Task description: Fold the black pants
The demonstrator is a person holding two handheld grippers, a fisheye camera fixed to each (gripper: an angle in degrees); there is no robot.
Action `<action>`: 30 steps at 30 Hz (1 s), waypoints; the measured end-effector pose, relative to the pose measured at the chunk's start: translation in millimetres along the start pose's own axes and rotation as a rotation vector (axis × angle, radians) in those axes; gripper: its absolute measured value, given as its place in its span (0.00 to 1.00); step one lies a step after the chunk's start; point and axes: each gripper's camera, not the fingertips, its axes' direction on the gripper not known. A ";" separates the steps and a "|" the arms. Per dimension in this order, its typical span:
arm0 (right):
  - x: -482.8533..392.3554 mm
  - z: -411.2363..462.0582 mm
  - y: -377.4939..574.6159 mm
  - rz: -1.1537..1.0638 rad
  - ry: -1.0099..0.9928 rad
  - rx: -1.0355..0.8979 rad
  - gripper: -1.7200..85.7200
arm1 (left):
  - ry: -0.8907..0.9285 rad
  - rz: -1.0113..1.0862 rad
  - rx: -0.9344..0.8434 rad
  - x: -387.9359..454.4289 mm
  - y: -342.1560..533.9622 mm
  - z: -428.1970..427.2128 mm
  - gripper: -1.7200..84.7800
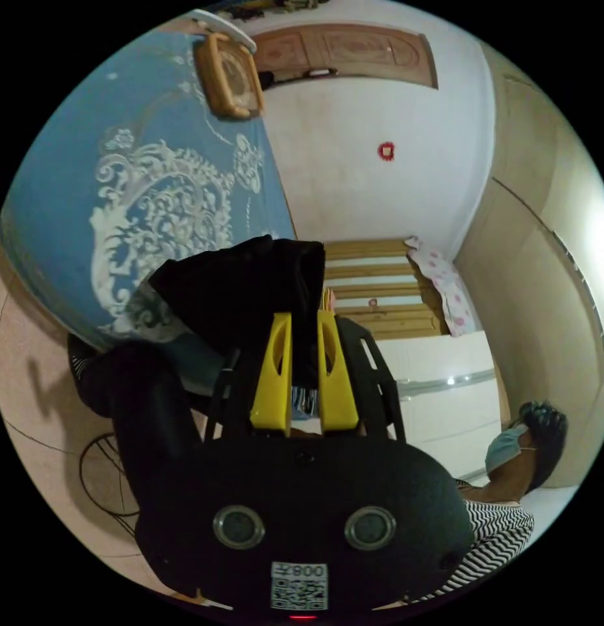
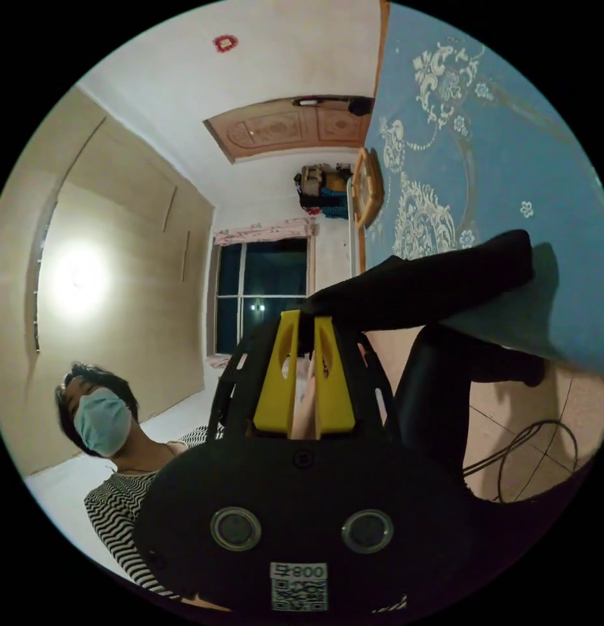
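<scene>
Gripping the black pants with the left gripper, yellow jaws nearly closed on a bunched fold of dark cloth at centre frame. Spreading up and to the left of the jaws in the left gripper view, the cloth lying against a blue patterned bedspread, with a darker length trailing down toward the lower left over the tiled floor.

Pinching the same garment with the right gripper too, jaws drawn close together on a narrow edge of the black pants at centre frame. Stretching from the jaw tips toward the upper right in the right gripper view, long axis running along the edge of the blue bedspread, far end resting on it, a second leg drooping below at right of centre.

Judging both grippers about equally near the cloth, each already gripping an end or edge; hard to tell which part of the garment each one has. Looking like an early stage of the fold, pants lifted and hanging partly off the bed. Needing, probably, to carry the held edge along that long axis onto the bedspread, keeping both grips level so the drooping leg avoids dragging on the floor.

Showing a person in a striped top at lower left of the right gripper view.
</scene>
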 end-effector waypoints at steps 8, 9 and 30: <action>-91.4 -199.8 76.1 -0.235 0.004 0.302 0.03 | 0.145 0.266 -0.286 167.0 -20.8 267.2 0.10; -116.4 -233.0 87.4 -0.308 0.033 0.350 0.03 | 0.192 0.321 -0.325 202.3 -20.0 315.1 0.10; -84.4 -617.3 390.7 -0.195 0.129 1.033 0.05 | 0.173 0.450 -0.967 369.1 173.4 899.3 0.10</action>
